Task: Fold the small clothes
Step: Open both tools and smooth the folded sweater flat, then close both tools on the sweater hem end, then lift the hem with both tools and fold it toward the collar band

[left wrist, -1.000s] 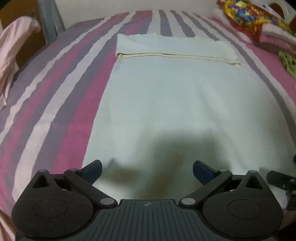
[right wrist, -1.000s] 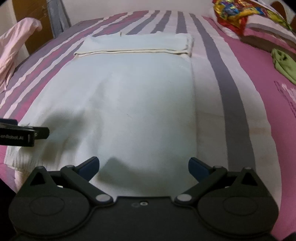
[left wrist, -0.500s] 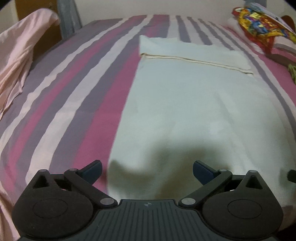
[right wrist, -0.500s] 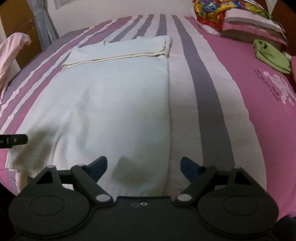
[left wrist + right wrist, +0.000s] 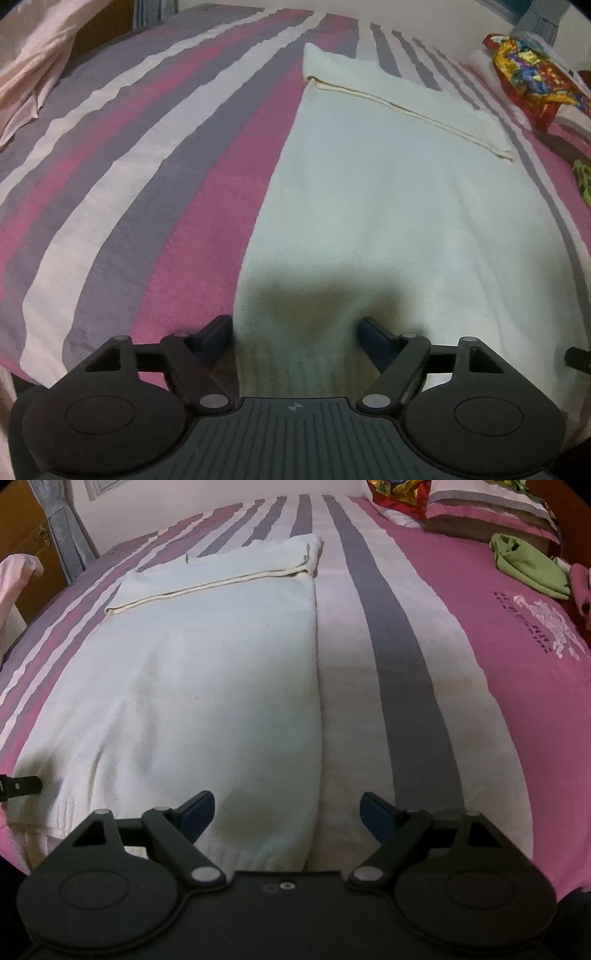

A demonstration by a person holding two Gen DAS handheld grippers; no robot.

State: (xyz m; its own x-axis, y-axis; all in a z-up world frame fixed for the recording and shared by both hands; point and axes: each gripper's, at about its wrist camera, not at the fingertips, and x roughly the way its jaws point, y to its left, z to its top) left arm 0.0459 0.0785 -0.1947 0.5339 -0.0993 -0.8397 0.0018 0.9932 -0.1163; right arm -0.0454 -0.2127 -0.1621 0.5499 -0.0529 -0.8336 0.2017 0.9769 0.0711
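Note:
A white knit garment [image 5: 388,206] lies flat on the striped bed cover [image 5: 147,166], its far end folded back along a cream seam [image 5: 406,107]. My left gripper [image 5: 297,332] points down at the near left corner. Its jaws are closing with the ribbed hem between them, and the pads are not pressing on it. My right gripper [image 5: 288,810] stands open over the near right corner, with the garment [image 5: 207,657] edge running between its fingers. A tip of the left gripper [image 5: 20,786] shows at the left border of the right wrist view.
A pale pink cloth [image 5: 29,62] hangs at the far left. A colourful foil bag [image 5: 528,74] and a striped pillow [image 5: 480,513] sit at the head of the bed. A green garment [image 5: 528,568] lies on the pink cover [image 5: 535,686] at the right.
The left gripper slid left to the garment's left edge and its jaws narrowed. The right gripper shifted right to the right edge, its jaws a little narrower than a second ago.

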